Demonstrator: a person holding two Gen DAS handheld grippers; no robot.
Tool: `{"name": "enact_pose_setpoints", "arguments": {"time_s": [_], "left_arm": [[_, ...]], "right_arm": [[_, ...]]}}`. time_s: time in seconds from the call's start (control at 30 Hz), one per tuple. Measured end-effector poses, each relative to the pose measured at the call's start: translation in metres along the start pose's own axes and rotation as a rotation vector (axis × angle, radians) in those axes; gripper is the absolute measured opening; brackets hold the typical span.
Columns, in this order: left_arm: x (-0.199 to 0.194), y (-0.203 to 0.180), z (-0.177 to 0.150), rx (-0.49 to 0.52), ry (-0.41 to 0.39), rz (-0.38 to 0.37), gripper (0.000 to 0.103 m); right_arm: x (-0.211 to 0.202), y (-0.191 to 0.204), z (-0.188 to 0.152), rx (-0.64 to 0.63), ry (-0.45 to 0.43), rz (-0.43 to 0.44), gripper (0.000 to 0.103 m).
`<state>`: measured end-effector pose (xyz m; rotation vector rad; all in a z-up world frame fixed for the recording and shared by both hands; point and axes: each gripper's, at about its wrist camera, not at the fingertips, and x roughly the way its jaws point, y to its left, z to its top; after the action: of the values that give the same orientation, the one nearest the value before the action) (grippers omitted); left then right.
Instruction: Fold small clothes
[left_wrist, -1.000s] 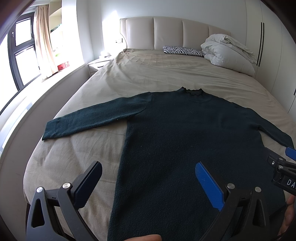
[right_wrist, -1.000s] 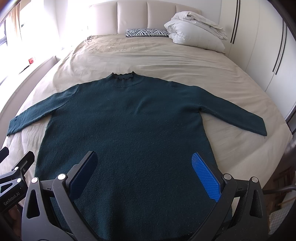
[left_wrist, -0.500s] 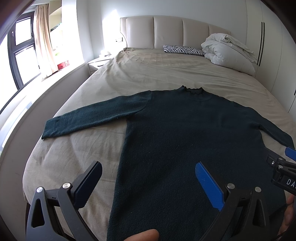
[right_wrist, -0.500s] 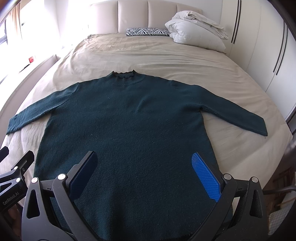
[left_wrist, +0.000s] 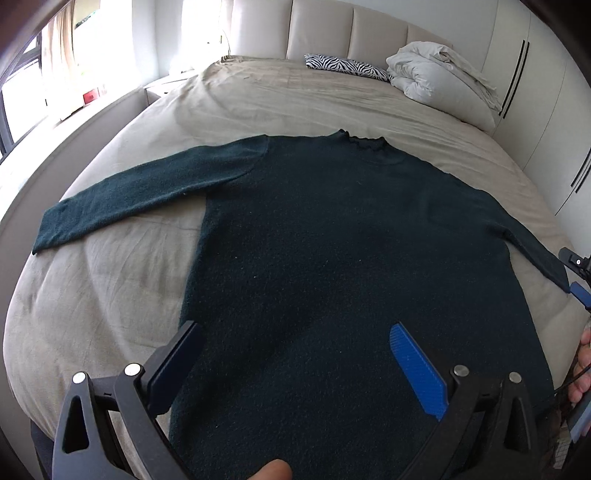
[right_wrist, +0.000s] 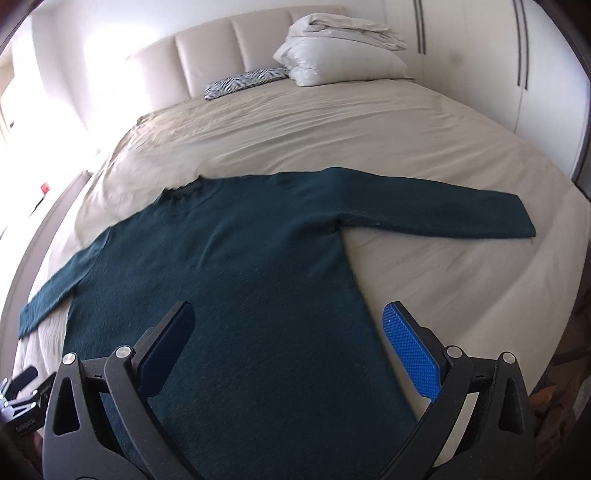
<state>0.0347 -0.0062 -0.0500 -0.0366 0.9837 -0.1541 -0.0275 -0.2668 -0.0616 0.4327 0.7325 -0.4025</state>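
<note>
Both grippers have swung apart since a second ago: the right one now looks toward the sweater's right sleeve, the left one sits a little further left over the hem than before, and the sweater itself has not shifted.

Nearest me, the left gripper (left_wrist: 295, 354) hangs over the lower body of the dark green sweater (left_wrist: 332, 258) with its jaws spread wide and nothing between them. The right gripper (right_wrist: 288, 332) is just as wide and just as empty, straddling the right side seam near the hem. A fingertip (left_wrist: 271, 470) of the person shows at the bottom edge of the left view.

I'd judge no fold has begun: the garment lies flat and face up, collar (left_wrist: 365, 142) away from us, left sleeve (left_wrist: 129, 195) and right sleeve (right_wrist: 443, 214) both stretched straight out. The likely first move is a sleeve fold, which calls for carrying a gripper out to a cuff, pinching the knit and laying it across the chest without dragging the body.

Under it all is a beige bedspread (left_wrist: 110, 288), soft and lightly wrinkled. Further back lie a zebra-print pillow (left_wrist: 347, 66) and a heaped white duvet (left_wrist: 443, 74) against the padded headboard (left_wrist: 351, 33). White wardrobe doors (right_wrist: 480, 55) run down the right; a bright window (left_wrist: 22, 92) lights the left.
</note>
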Motion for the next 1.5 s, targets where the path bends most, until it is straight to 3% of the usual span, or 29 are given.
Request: {"name": "enact_pose_setpoints", "arguments": {"time_s": [0.13,0.23,0.37,0.5,0.63,0.73,0.8,0.83,0.9,1.0,1.1,1.2,1.37,1.5], "left_arm": [[0.016,-0.001,0.007,-0.024,0.017,-0.011,0.103],[0.024,-0.003,0.014,-0.031,-0.003,-0.073,0.103],[0.042,-0.016,0.022,-0.001,0.063,-0.086,0.103],[0.050,-0.024,0.032,-0.006,0.079,-0.064,0.103],[0.064,-0.028,0.040,0.006,0.095,-0.102,0.102],[0.080,-0.026,0.047,-0.036,0.146,-0.184,0.090],[0.087,-0.022,0.049,-0.068,0.168,-0.224,0.084],[0.091,-0.022,0.052,-0.086,0.177,-0.251,0.084],[0.096,-0.018,0.055,-0.123,0.189,-0.289,0.084],[0.101,-0.014,0.064,-0.152,0.182,-0.327,0.084],[0.102,-0.010,0.072,-0.168,0.163,-0.341,0.084],[0.101,-0.004,0.078,-0.192,0.144,-0.361,0.084],[0.098,0.008,0.085,-0.236,0.117,-0.407,0.084],[0.099,0.016,0.088,-0.266,0.107,-0.451,0.084]], "right_arm": [[0.024,-0.112,0.029,0.251,-0.009,-0.002,0.103],[0.040,-0.191,0.040,0.416,-0.023,0.002,0.100],[0.069,-0.277,0.045,0.605,0.000,0.040,0.085],[0.098,-0.333,0.044,0.728,0.014,0.069,0.076],[0.117,-0.369,0.056,0.783,-0.045,0.096,0.074],[0.136,-0.389,0.070,0.824,-0.057,0.095,0.064],[0.148,-0.394,0.084,0.821,-0.053,0.078,0.051],[0.155,-0.391,0.093,0.809,-0.048,0.069,0.048],[0.166,-0.387,0.110,0.772,-0.035,0.041,0.028],[0.173,-0.372,0.131,0.711,-0.028,0.035,0.011],[0.169,-0.329,0.154,0.597,-0.033,0.031,0.009],[0.160,-0.261,0.172,0.435,-0.035,0.063,0.009],[0.166,-0.117,0.197,0.181,-0.008,0.205,0.009],[0.184,-0.003,0.184,0.025,0.052,0.312,0.009]]}}
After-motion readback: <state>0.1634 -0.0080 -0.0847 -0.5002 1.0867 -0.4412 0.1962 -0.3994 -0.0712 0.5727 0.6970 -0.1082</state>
